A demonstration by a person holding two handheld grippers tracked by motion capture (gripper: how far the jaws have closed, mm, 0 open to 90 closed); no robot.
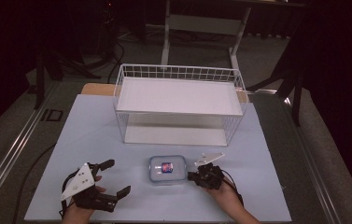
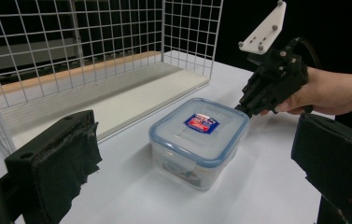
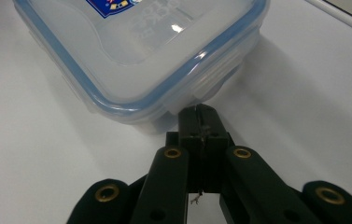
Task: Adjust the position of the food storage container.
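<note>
Two hand-held grippers flank a small clear plastic food box on a pale blue-white table, seen from the high view. The box, with its blue-rimmed snap lid and a red-and-blue label, sits near the table's front edge, just ahead of a white wire basket holding a flat white shelf. The left gripper, jaws spread wide and holding nothing, hovers well apart from the box; the right gripper noses against the box's right side.

From the left gripper view, its two black, cloth-padded jaws frame the scene, wide open, with the box between and beyond them. The right gripper's tip meets the lid's far corner, a hand behind it.

In the right gripper view, the jaws are pressed together to a narrow point at the lid's latch flap, just under the glossy blue rim; whether they pinch the flap or merely touch it cannot be told. The step in hand looks like unlatching the lid; the next move probably calls for prying the flap outward while the left gripper steadies the smooth, slippery box.
</note>
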